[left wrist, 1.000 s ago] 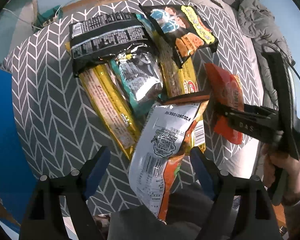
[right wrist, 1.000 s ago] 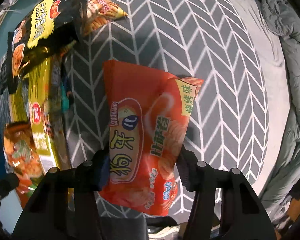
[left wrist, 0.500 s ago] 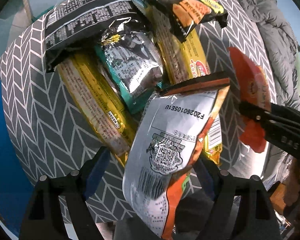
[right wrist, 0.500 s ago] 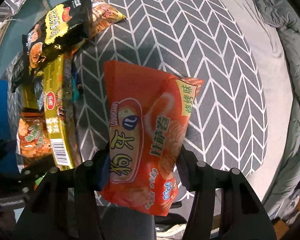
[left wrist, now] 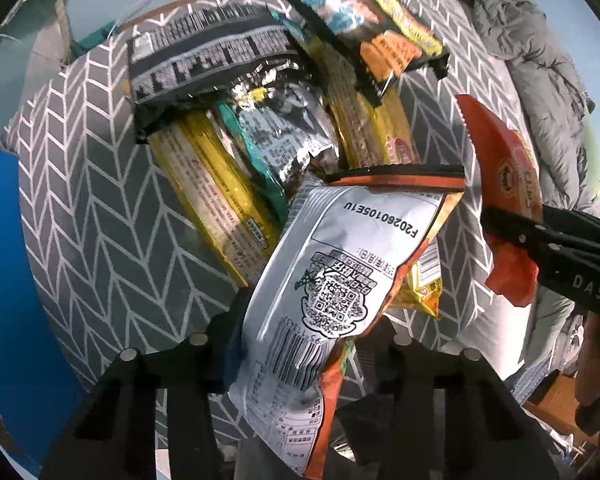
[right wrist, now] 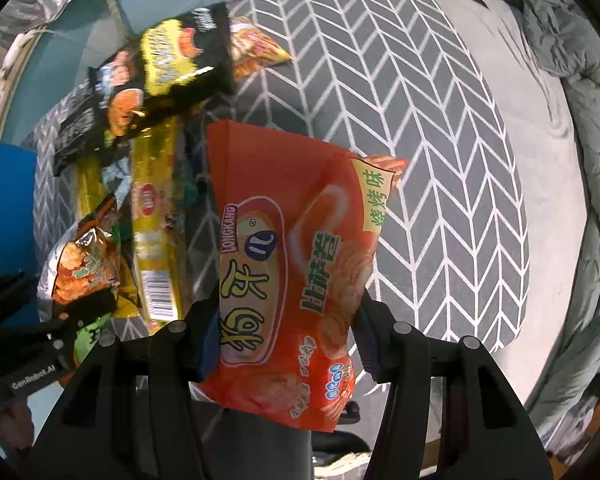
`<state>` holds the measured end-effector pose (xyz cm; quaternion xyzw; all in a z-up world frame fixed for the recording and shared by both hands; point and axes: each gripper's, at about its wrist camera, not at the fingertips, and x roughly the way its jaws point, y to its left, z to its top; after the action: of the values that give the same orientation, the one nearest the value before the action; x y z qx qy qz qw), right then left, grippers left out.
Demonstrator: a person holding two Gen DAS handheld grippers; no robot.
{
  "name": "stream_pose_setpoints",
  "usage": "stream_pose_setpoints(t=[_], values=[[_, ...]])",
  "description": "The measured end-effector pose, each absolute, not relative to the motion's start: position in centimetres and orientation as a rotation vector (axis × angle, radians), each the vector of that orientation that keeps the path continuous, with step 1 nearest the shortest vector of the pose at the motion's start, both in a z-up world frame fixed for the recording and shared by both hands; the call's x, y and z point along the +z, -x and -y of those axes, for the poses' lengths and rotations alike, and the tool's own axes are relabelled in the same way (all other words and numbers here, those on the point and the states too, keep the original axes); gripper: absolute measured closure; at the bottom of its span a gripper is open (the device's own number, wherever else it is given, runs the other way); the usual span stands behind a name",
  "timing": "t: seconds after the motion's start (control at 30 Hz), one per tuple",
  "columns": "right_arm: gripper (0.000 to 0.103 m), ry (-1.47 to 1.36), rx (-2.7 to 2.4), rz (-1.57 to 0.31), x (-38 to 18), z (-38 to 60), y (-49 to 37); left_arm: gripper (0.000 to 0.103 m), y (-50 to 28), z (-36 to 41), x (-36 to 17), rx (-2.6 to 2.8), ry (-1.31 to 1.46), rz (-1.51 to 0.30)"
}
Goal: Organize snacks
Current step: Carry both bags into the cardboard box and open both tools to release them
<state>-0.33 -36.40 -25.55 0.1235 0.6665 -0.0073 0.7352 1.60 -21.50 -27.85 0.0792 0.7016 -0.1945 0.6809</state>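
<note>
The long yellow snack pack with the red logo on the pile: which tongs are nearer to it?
Left. The left tongs grip a silver bag lying over the long yellow snack pack; the right tongs hold a red bag beside it.

Left claw pointing down, jaws just closing, right claw clamped

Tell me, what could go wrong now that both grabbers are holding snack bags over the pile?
1. The left gripper has just closed on the silver-backed bag, pinching only its lower part; the bag might slip or crush the snacks inside.
2. The right gripper holds the red bag by its bottom end, so it could swing loose.
3. The bags hang close together and could bump.
</note>
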Motion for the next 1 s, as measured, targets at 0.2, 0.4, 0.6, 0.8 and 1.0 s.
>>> stream_pose_setpoints(t=[0.2, 0.4, 0.6, 0.8, 1.0], values=[[0.048, -0.237, 0.036, -1.437, -22.7, 35.0, 0.8, 0.058, -1.5, 19.9, -25.8, -0.448, -0.181, -1.523], [0.048, -0.193, 0.082, -1.412, -20.8, 34.2, 1.2, 0.058, -1.4, 18.0, -23.8, -0.438, -0.150, -1.494], [0.048, -0.152, 0.126, -1.396, -19.5, 33.0, 1.8, 0.058, -1.7, 15.6, -21.6, -0.404, -0.099, -1.471], [0.048, -0.125, 0.164, -1.386, -18.0, 31.4, 1.5, 0.058, -1.8, 12.8, -19.7, -0.362, -0.047, -1.441], [0.048, -0.081, 0.221, -1.362, -17.5, 28.6, 0.2, 0.058, -2.1, 10.8, -17.5, -0.316, -0.011, -1.396]])
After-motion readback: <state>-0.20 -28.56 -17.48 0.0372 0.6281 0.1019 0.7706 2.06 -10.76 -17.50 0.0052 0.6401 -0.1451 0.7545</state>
